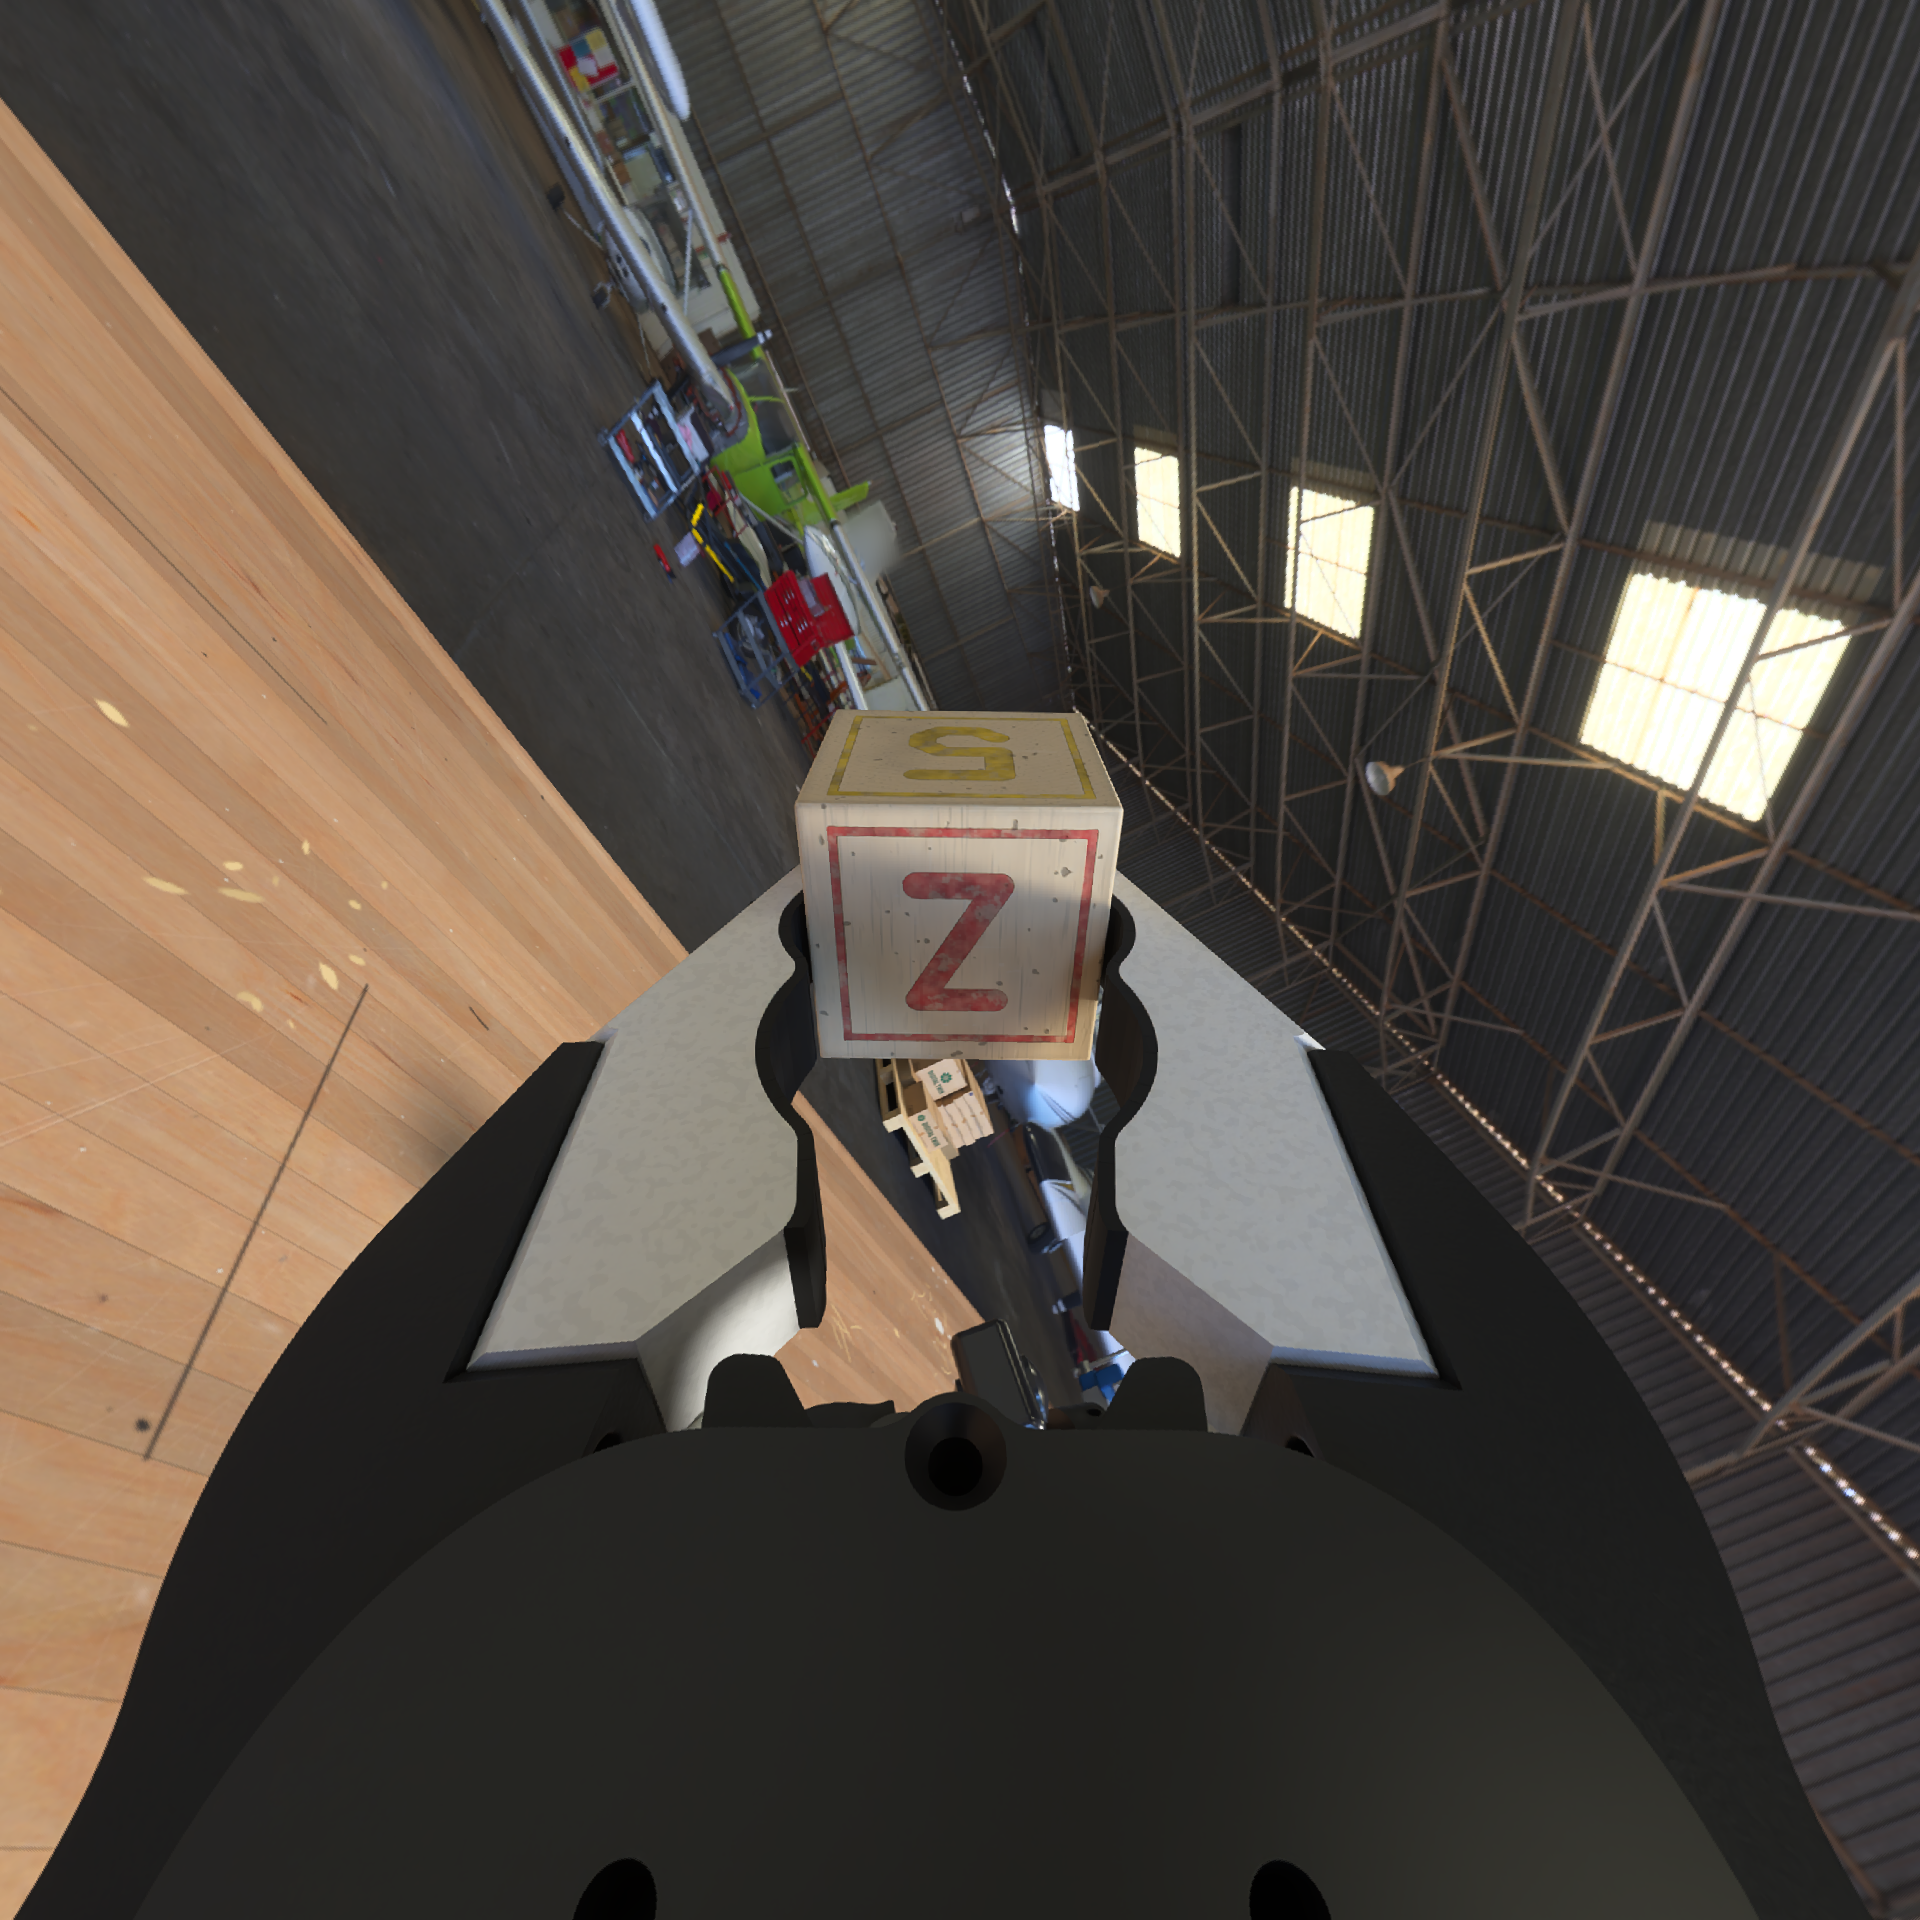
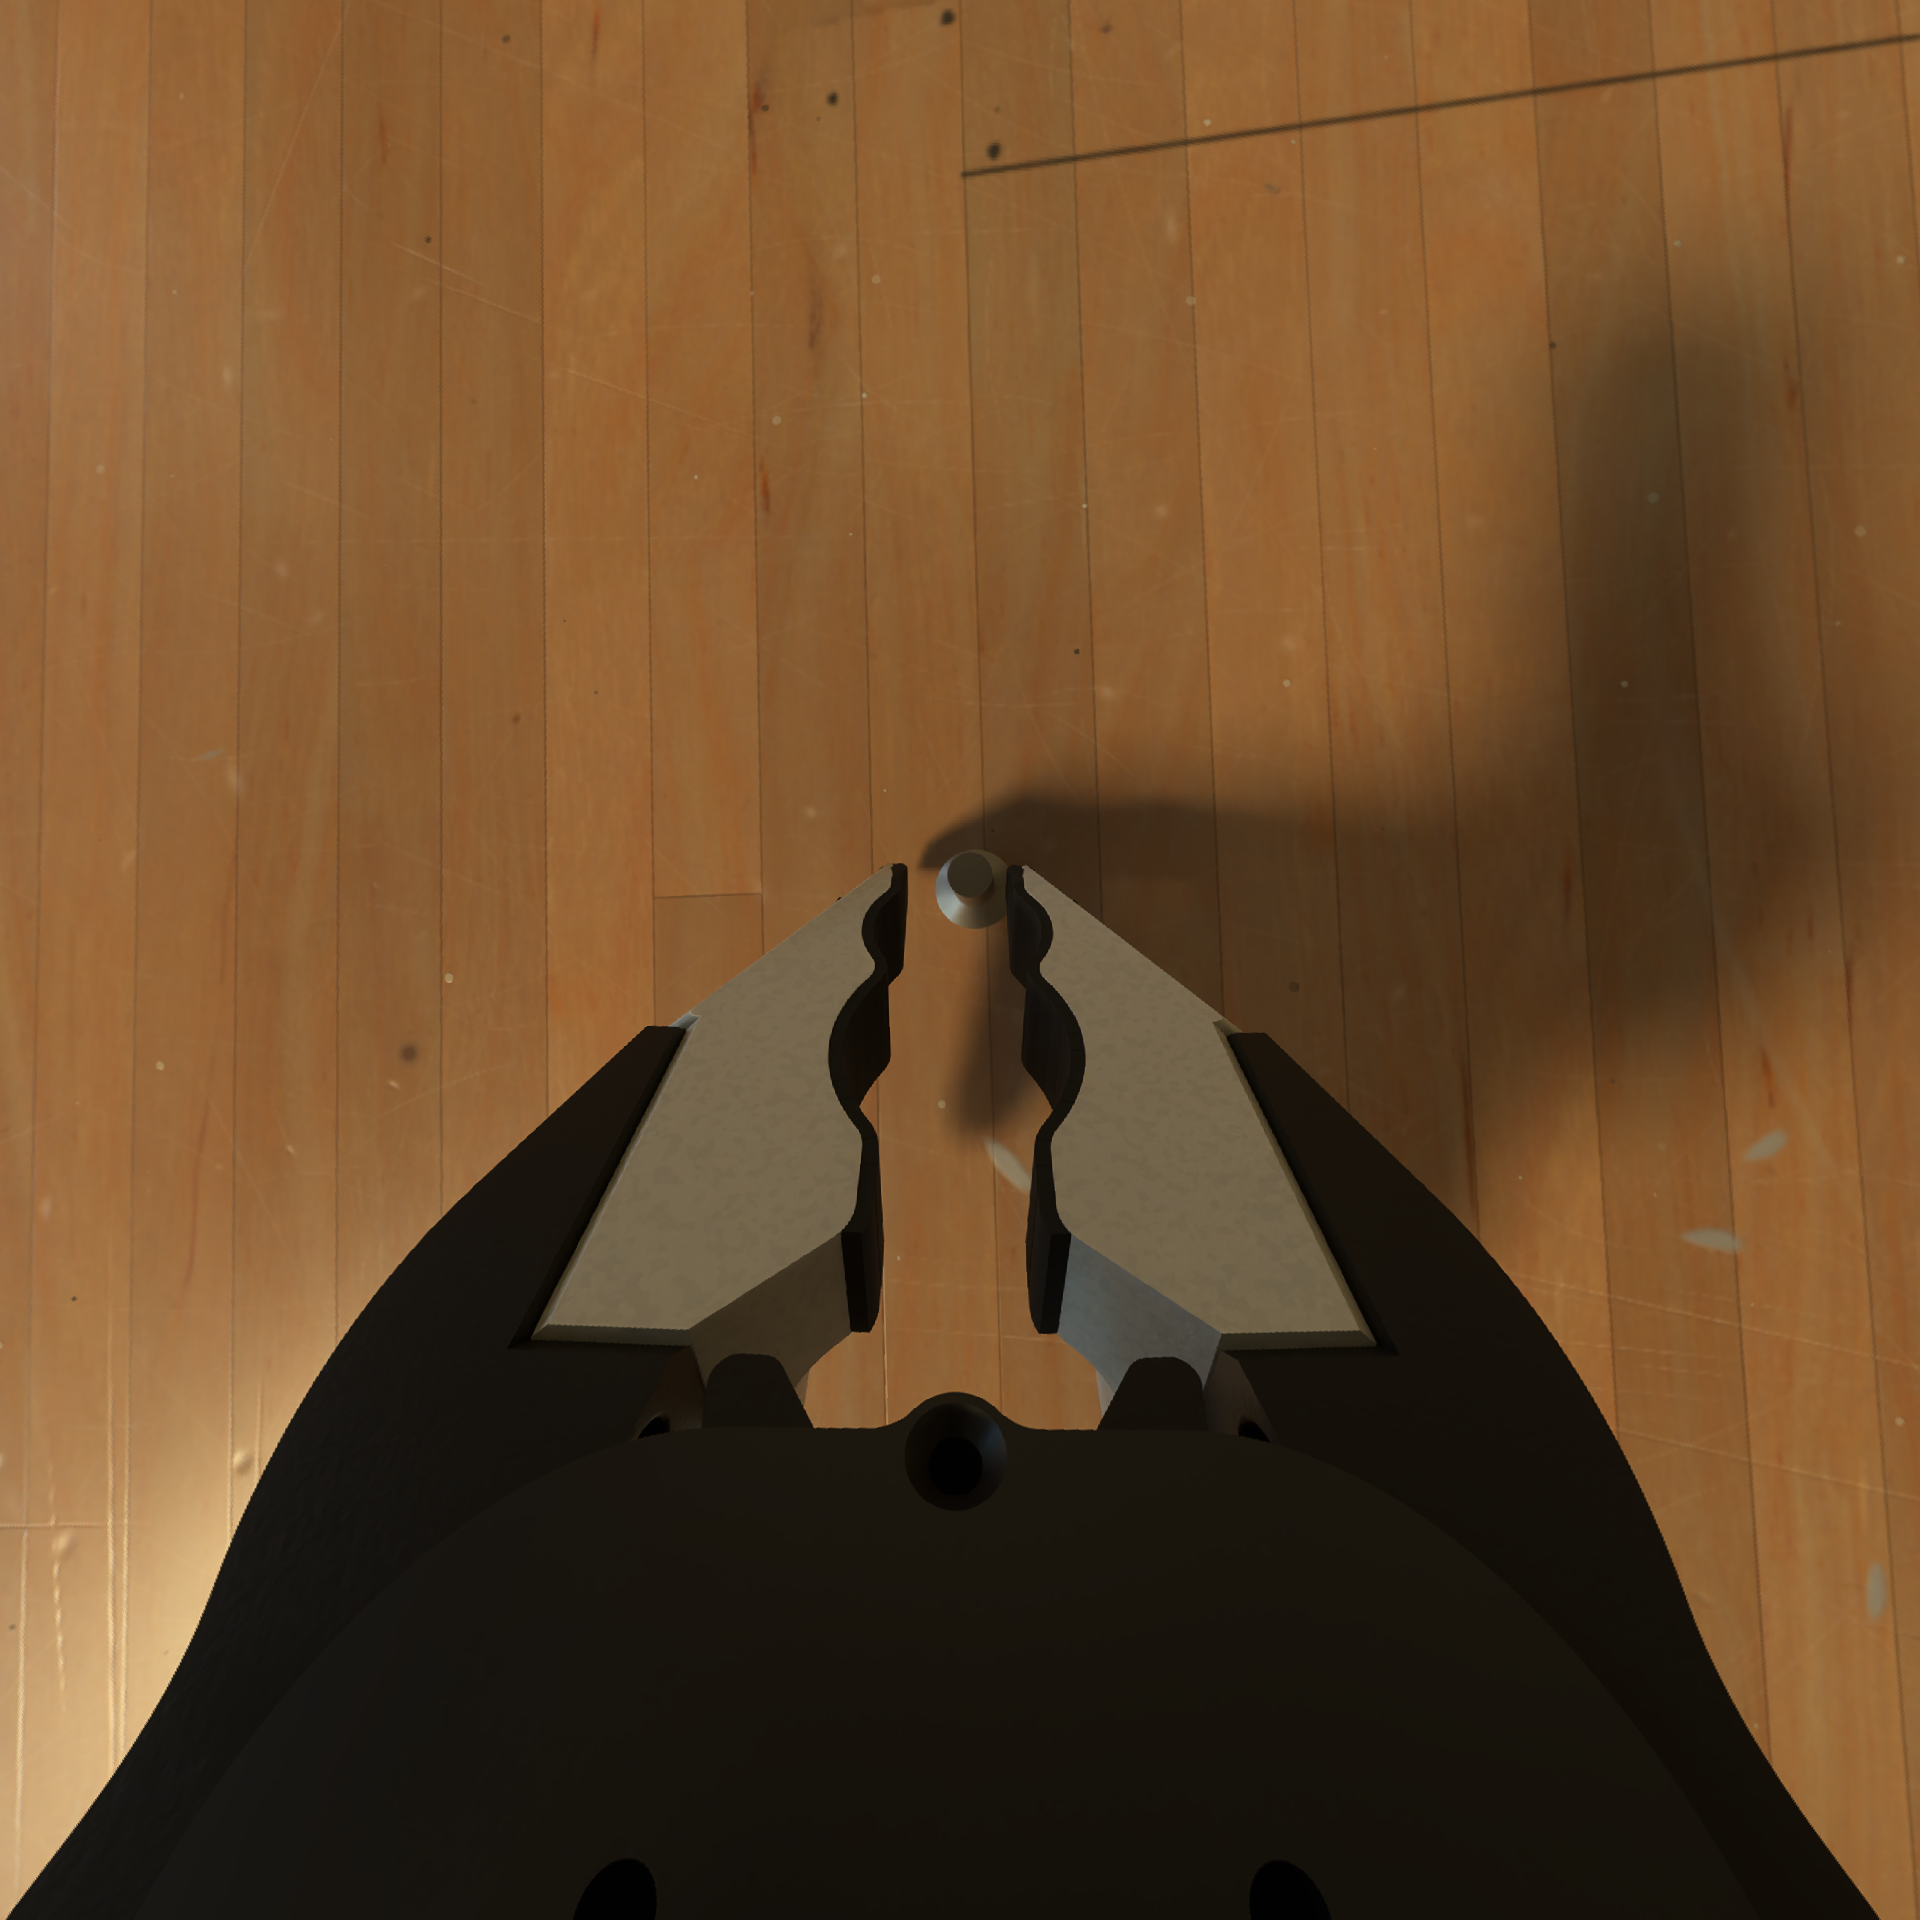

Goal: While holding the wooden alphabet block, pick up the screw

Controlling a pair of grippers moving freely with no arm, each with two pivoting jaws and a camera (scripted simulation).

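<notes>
Off the desk's (image 1: 208,935) edge, in the left wrist view, our left claw (image 1: 956,935) is clenched on the block (image 1: 956,914), which sits between its fingertips, lifted clear of the desk against the hall beyond. The block's near face has a red frame and the face above it a yellow one, both square to us.

Over the desk planks (image 2: 416,623) in the right wrist view, our right claw (image 2: 958,883) points down at the boards, released, with a narrow gap between the fingers. The screw (image 2: 966,889) stands in that gap at the fingertips, nearer the right finger and almost touching it. Its long axis runs toward the camera: we see the round head on the wood and the shank end facing up at us. A broad shadow falls to the right.
</notes>
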